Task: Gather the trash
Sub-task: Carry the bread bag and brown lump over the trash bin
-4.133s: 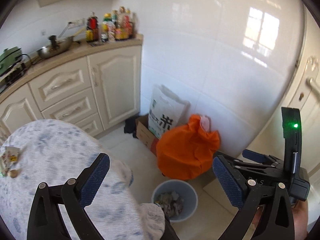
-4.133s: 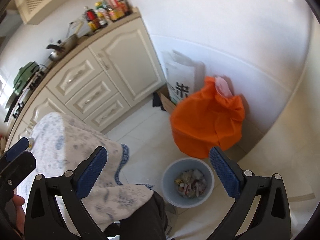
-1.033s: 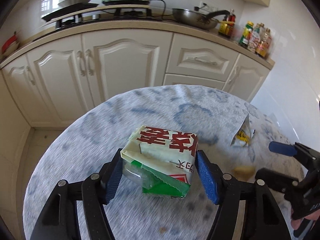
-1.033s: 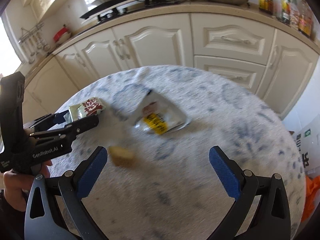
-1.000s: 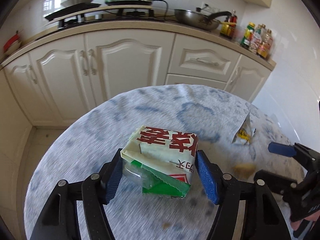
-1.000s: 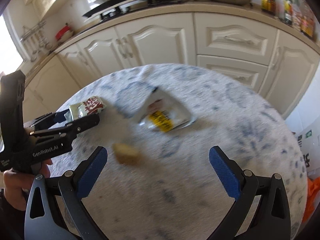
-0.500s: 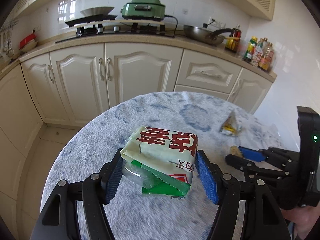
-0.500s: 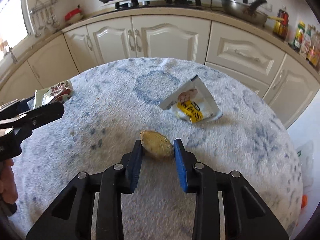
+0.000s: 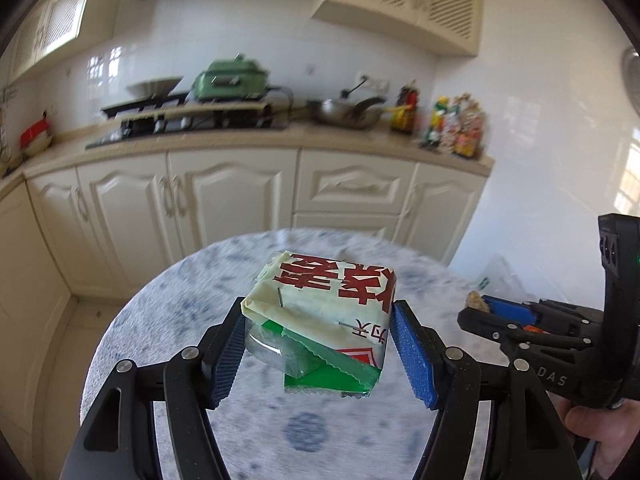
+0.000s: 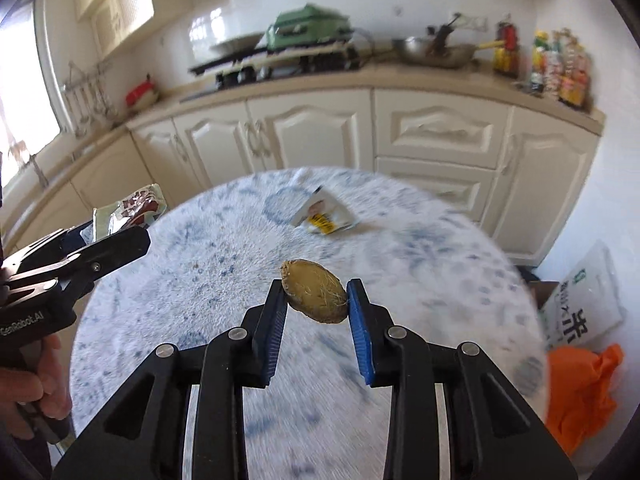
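My left gripper (image 9: 320, 314) is shut on a cream and green packet (image 9: 328, 288) with red characters, held up above the round table (image 9: 168, 320) with its blue-flecked cloth. Between the blue pads of my right gripper (image 10: 317, 300) sits a brown fibrous oval pit (image 10: 312, 286), gripped and lifted clear of the cloth. A white and yellow wrapper (image 10: 324, 216) lies on the far side of the table (image 10: 192, 280). In the right wrist view the left gripper (image 10: 116, 240) shows at the left edge with the packet (image 10: 138, 204). The left wrist view catches the right gripper (image 9: 478, 310) at the right.
Cream kitchen cabinets (image 10: 432, 136) curve behind the table, with a stove, a green cooker (image 9: 230, 78), a wok (image 10: 436, 54) and bottles (image 9: 456, 128) on the counter. An orange bag (image 10: 580, 392) and a white printed sack (image 10: 580, 312) stand on the floor at the right.
The right gripper closed on the brown pit and lifted it off the cloth. The left gripper rose with the packet, and both views now tilt up toward the counter.
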{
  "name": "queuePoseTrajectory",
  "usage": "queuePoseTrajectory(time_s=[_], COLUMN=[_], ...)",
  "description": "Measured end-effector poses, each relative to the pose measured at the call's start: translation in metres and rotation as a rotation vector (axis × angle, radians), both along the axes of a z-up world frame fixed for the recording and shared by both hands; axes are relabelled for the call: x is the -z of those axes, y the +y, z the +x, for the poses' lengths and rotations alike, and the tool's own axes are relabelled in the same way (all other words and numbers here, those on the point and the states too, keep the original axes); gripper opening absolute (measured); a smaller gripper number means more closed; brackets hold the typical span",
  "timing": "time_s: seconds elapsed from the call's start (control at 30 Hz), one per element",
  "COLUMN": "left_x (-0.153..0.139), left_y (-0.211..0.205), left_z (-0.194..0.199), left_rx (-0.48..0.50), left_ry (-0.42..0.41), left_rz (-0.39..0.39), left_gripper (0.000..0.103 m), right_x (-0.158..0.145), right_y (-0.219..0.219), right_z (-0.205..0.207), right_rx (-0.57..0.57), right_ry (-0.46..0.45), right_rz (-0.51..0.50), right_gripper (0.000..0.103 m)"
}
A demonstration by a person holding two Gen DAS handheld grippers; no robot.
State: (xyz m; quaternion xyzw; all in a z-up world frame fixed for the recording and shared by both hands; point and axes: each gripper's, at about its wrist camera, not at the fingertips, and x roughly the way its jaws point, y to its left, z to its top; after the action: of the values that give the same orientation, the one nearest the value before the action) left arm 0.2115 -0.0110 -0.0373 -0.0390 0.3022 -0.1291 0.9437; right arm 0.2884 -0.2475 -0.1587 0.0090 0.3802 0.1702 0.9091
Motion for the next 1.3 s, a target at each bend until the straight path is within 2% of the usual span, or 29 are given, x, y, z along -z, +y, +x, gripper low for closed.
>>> queuePoseTrajectory(time_s=[0.1, 0.37, 0.6, 0.8, 0.97, 1.3], left_x=[-0.018, -0.045, -0.040, -0.013, 0.019, 0.082], left_y=[-0.020, -0.080, -0.150, -0.234, -0.299, -0.375], left_z=[-0.025, -0.072, -0.095, -0.107, -0.115, -0.098], left_rx=[0.041, 0.171, 0.354, 0.548, 0.671, 0.746], left_ry=[-0.050, -0.139, -0.143, -0.061, 0.044, 0.239], left_rz=[-0.007, -0.031, -0.054, -0.045, -0.002, 0.120], left_gripper=[0.065, 0.065, 0.065, 0.065, 0.065, 0.065], right_x=[-0.021, -0.049, -0.050, -0.020, 0.015, 0.084], right_y=[-0.032, -0.119, -0.208, -0.280, -0.325, -0.370], right_z=[-0.025, -0.080, -0.136, -0.178, -0.197, -0.188], right_rx=[0.047, 0.203, 0.393, 0.566, 0.652, 0.722], right_ry=[-0.037, -0.103, -0.124, -0.064, 0.007, 0.146], right_rz=[0.035, 0.074, 0.077, 0.105, 0.140, 0.228], right_gripper=[0.031, 0.031, 0.031, 0.031, 0.031, 0.031])
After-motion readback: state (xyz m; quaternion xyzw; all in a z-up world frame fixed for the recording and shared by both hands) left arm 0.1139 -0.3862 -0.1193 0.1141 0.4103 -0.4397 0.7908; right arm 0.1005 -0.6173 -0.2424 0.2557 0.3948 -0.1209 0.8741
